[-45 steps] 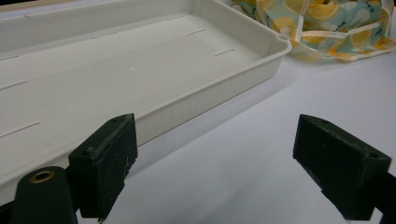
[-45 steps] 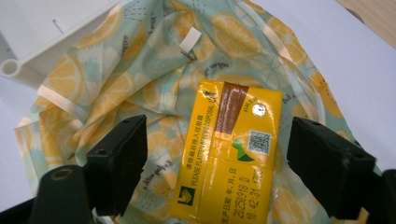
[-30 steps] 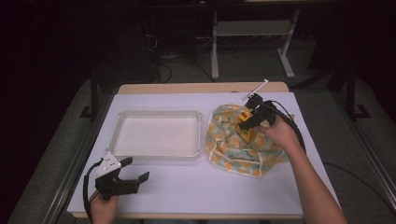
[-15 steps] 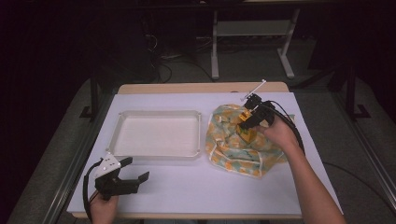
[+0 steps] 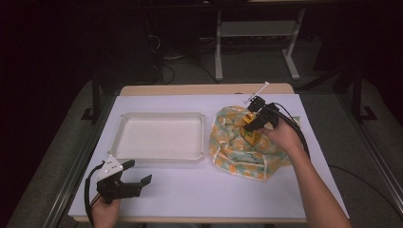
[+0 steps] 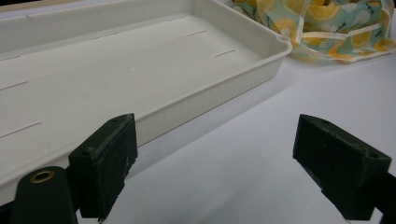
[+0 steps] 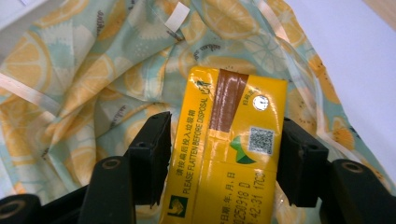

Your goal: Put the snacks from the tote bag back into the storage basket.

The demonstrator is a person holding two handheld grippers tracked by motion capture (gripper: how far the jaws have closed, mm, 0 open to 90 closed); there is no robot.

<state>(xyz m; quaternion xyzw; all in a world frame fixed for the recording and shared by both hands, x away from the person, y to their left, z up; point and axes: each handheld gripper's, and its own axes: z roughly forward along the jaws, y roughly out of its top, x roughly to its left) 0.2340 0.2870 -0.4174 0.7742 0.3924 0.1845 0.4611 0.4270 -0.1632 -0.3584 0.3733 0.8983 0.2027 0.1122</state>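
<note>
Two grippers are in my hands, well apart. My right gripper [image 5: 251, 127] is clamped on a yellow drink carton [image 5: 252, 135] over the lemon-print cloth bag [image 5: 237, 147], which lies crumpled on the right half of the white table sheet [image 5: 199, 190], just beside the white tray [image 5: 161, 137]. The bag's far and right edges come near the sheet's border, so I see little room there; the broad bare strip of sheet along the near side is the open ground. My left gripper [image 5: 130, 176] sits low at the near left corner, its jaws wide apart and holding nothing, just short of the tray's near rim. From the right gripper view I can read what the high view cannot: the carton [image 7: 233, 154] stands between both jaws, printed side up, with a brown strip and a foil straw hole near its top, the cloth [image 7: 93, 79] bunched behind it. The left gripper view shows the tray [image 6: 140, 70] is bare inside and its rounded corner close against the bag [image 6: 327, 23]. Compared with a second ago, the carton sits slightly farther out of the bag's folds; my left gripper has not moved.
</note>
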